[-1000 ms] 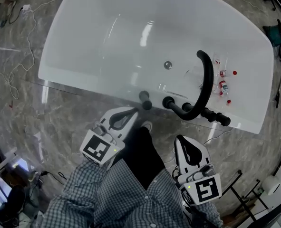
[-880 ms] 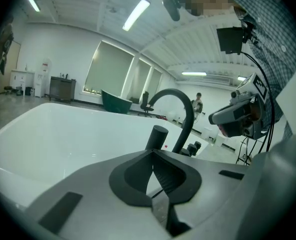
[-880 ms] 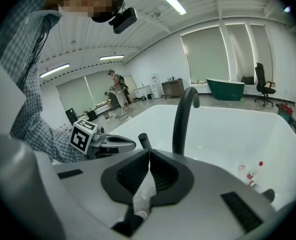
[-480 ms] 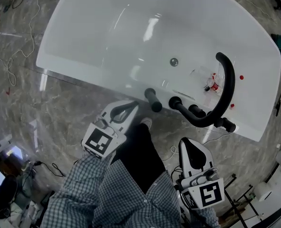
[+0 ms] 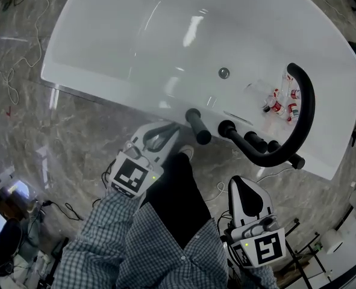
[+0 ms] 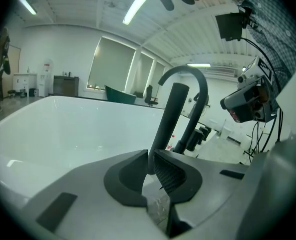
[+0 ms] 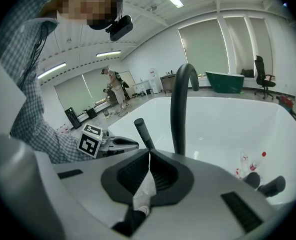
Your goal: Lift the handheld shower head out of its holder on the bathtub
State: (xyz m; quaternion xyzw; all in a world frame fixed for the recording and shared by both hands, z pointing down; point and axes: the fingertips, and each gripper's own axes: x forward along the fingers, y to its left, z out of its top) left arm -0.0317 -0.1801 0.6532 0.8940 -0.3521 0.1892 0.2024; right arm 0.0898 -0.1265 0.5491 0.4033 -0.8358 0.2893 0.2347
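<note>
White bathtub (image 5: 123,47) on a grey marble floor (image 5: 75,131), seen from above. Shower head (image 5: 197,126): black stick, seated upright in its holder on the near rim, tilted slightly, nothing touching it. To its right on the same rim, a black tap (image 5: 298,119) with an arched spout, and black knobs (image 5: 253,140) in a row at its base. A few small bottles (image 5: 283,101) lie inside the tub under the spout.

Left gripper (image 6: 150,156): fingers pressed together, nothing between them. It is over the floor just short of the rim, pointing at the shower head, close but apart.

Right gripper (image 7: 149,154): fingers likewise pressed together, empty. It sits further back from the tub, below the tap, well apart from the shower head.

Checked sleeves (image 5: 105,239) at the bottom of the head view.
</note>
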